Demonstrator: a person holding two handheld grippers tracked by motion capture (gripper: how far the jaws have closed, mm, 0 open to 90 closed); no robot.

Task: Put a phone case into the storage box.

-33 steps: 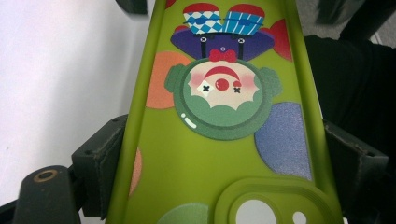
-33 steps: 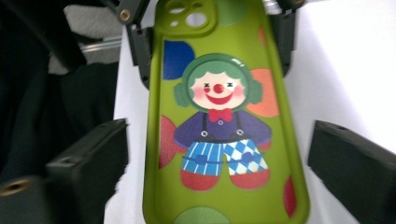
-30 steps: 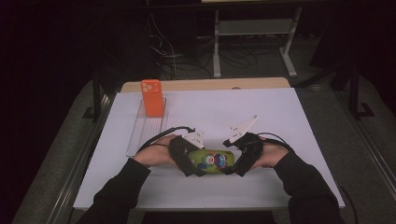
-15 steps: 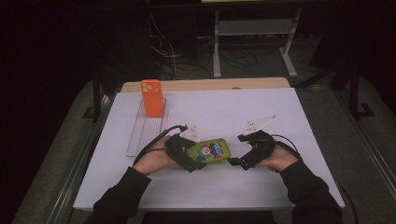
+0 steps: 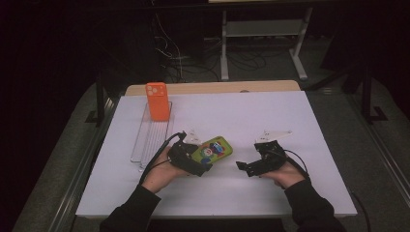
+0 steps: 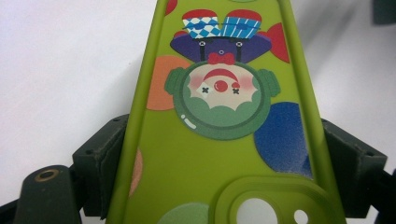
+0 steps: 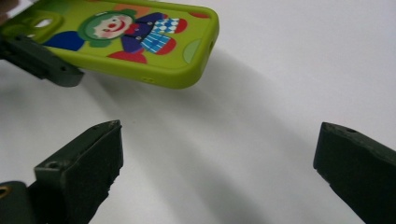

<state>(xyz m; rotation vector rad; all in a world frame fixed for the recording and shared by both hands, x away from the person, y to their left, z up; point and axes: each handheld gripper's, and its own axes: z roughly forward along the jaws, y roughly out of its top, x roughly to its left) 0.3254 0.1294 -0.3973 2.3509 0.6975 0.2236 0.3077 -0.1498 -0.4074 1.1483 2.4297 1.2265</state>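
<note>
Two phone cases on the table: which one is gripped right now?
The green clown case, clamped at its sides by the left gripper. The orange case stands untouched in the clear rack.

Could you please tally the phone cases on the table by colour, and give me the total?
Green phone case, clown print, held in the left gripper: 1
Orange phone case, standing in the clear rack: 1
Total: 2
</note>
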